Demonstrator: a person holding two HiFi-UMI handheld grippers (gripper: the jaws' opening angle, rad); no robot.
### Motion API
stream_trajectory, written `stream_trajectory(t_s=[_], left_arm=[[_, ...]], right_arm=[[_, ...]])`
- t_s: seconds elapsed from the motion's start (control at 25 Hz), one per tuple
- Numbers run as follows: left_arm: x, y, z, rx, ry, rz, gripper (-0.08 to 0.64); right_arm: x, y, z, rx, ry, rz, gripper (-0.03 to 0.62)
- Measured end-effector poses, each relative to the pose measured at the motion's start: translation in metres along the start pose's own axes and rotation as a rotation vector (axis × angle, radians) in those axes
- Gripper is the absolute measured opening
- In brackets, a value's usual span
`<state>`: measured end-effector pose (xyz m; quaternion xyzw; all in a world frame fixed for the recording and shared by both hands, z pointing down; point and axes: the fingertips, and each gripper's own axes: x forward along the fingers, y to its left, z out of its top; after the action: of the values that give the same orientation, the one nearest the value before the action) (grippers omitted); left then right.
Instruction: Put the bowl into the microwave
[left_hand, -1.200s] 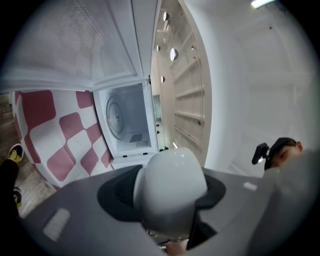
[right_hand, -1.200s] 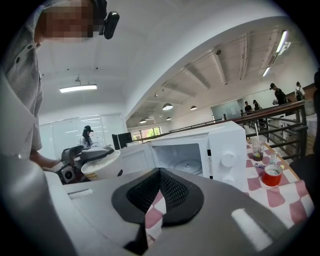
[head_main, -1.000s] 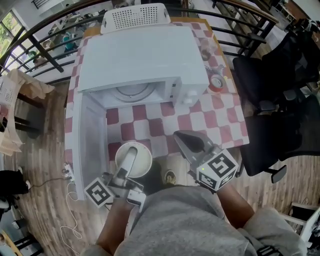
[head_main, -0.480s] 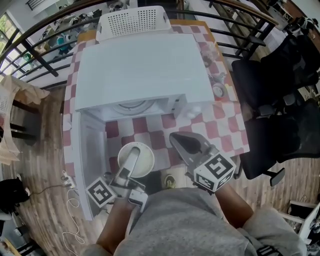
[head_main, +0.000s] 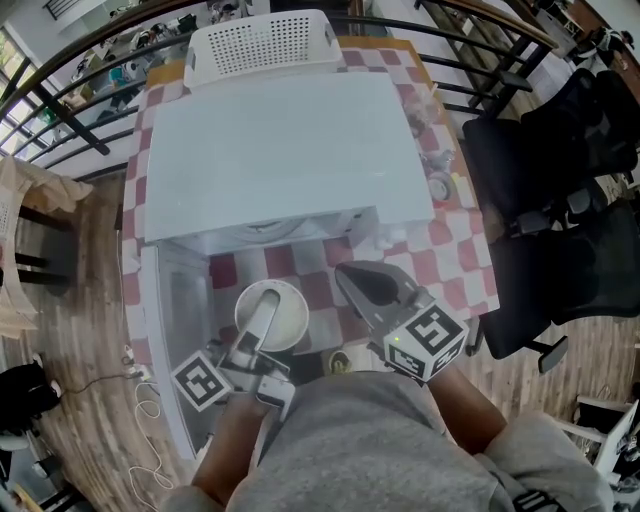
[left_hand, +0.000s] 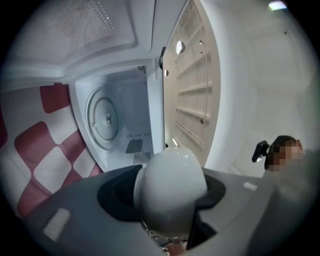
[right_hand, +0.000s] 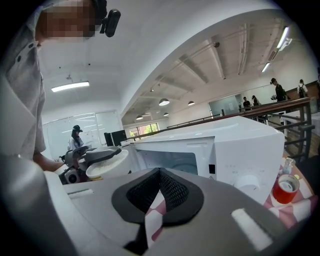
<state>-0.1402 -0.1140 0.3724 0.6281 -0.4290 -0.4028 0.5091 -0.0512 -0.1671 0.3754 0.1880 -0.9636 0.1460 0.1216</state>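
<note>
Holding the bowl (head_main: 286, 318) by its rim, the left gripper (head_main: 258, 325) is clamped on it: one jaw lies across the inside of the bowl and the other sits against the outside. The left gripper view shows the bowl's rounded white outer wall filling the space between the jaws. The bowl is upright, with its opening facing up in the head view.

The bowl is outside the microwave (head_main: 280, 150), in front of the open cavity and near its left side. It has not yet been placed inside. The left gripper view looks past the bowl into the cavity, where the round turntable (left_hand: 107, 118) is bare.

The microwave is white and stands on a counter (head_main: 445, 270) with a red-and-white check cover. Its door (head_main: 172, 330) is swung fully open to the left, and the bowl hangs just beside the door's inner face.

The right gripper (head_main: 365, 285) is to the right of the bowl and apart from it, in front of the microwave's control side. Its jaws are pressed together, leaving only a thin slit through which the check cover shows. Nothing is between them.

A white perforated basket (head_main: 265, 42) sits behind the microwave at the far edge of the counter. A small red container (right_hand: 286, 190) stands on the counter just beside the microwave's right side. Black chairs (head_main: 560, 200) stand on the wooden floor (head_main: 80, 330) to the right of the counter.
</note>
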Motion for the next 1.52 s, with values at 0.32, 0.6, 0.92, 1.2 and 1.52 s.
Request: stream_trajectory(t_s=[0.32,0.6,0.92,1.2,1.52], left_arm=[[0.008,0.008,0.004,0.008,0.026,-0.002,0.233],[0.011,0.013,0.012,-0.01,0.032,0.004,0.232],[0.012,0.02,0.026,0.031,0.035,0.016,0.232],[0.019,0.022,0.034,0.057,0.034,0.015,0.232],[0.034,0.033,0.05,-0.081,-0.055,-0.018,0.23]], right_arm=[[0.011,-0.005,0.003,-0.001,-0.006,-0.013,-0.002],[0.019,-0.005,0.005,-0.002,0.0,-0.028,-0.002],[0.03,-0.006,0.011,-0.005,-0.009,-0.056,-0.002],[0.04,-0.008,0.014,-0.012,-0.007,-0.086,-0.002],[0.039,-0.018,0.018,-0.028,-0.014,-0.15,-0.002]])
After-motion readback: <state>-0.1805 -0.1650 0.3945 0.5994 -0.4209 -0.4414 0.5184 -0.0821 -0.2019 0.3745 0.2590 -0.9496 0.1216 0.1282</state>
